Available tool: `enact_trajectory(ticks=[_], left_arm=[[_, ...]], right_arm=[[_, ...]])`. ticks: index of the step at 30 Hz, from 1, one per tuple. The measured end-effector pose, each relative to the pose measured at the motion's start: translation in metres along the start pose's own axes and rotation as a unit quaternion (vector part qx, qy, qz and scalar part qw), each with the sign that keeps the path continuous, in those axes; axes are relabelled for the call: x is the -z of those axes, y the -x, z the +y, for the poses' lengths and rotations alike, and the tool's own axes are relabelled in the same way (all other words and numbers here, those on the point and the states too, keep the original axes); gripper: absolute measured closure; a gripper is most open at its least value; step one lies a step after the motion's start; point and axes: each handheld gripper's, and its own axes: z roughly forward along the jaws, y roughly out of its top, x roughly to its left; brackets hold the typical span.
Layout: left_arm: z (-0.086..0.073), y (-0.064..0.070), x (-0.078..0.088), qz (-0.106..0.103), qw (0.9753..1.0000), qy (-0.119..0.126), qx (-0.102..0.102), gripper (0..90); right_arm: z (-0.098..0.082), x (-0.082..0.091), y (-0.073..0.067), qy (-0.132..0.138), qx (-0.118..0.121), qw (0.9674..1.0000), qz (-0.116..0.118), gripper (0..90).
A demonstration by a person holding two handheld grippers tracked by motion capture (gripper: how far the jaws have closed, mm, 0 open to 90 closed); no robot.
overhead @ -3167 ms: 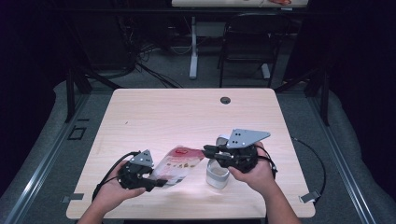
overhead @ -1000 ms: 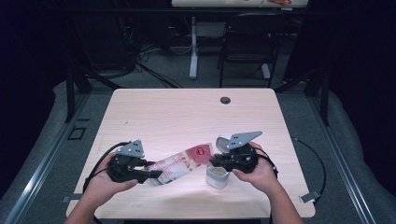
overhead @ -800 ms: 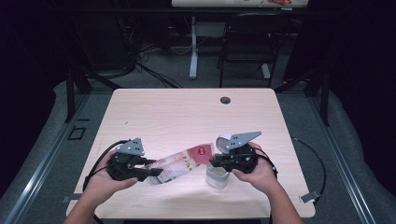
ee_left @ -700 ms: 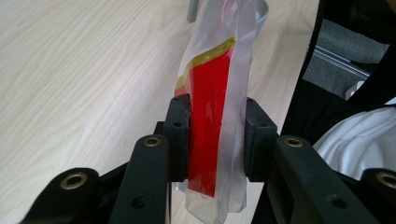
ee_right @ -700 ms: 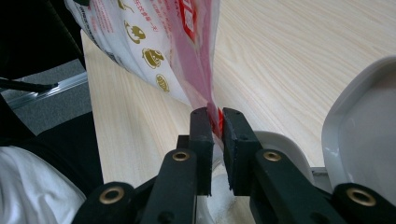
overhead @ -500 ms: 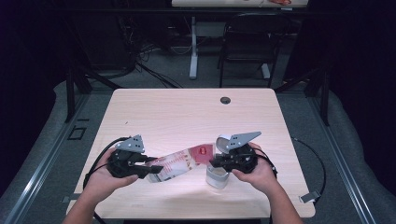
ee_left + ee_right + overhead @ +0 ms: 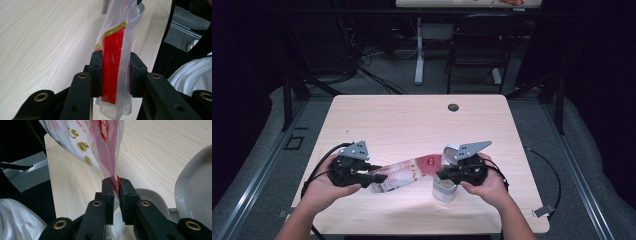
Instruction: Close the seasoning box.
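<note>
The left tongs (image 7: 377, 177) are clamped on the lower end of a thin plastic packet (image 7: 404, 172); the left gripper view shows the red-and-clear film (image 7: 113, 65) pinched flat between the two pads, and the jaws have just been closing a little further on it. The packet hangs in the air just above the bench (image 7: 412, 125), stretched slantwise between the two hands and rising toward the right. It looks light and soft: the film creases and sags, with no stiffness of its own, so it probably needs a hold at both ends to keep its shape. The glossy plastic is likely slippery, and the sealed edges seem the safest places to grip. White powder or grains appear to lie at the bottom end near the left pads, so the weight would shift as the packet tilts.

The right tongs (image 7: 443, 175) are clamped on the packet's upper red corner (image 7: 115, 182), directly over a small grey-white container (image 7: 445, 189) that stands on the bench. A pale lid or rim (image 7: 195, 192) sits just beside it in the right gripper view.

The bench is pale wood grain, smooth and bare, with a round cable hole (image 7: 453, 107) near its far edge. Beyond it the room is dim: grey floor, a dark chair (image 7: 474, 50), tangled cables and another table's leg (image 7: 418, 55).
</note>
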Motion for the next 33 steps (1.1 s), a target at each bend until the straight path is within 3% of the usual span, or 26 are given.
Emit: enact_trajectory(ticks=[33], left_arm=[[0.031,0.003,0.009,-0.010,0.9998,-0.008,-0.018,72.1]], right_arm=[[-0.003,0.002,0.003,0.001,-0.006,0.9999,0.010,83.9]])
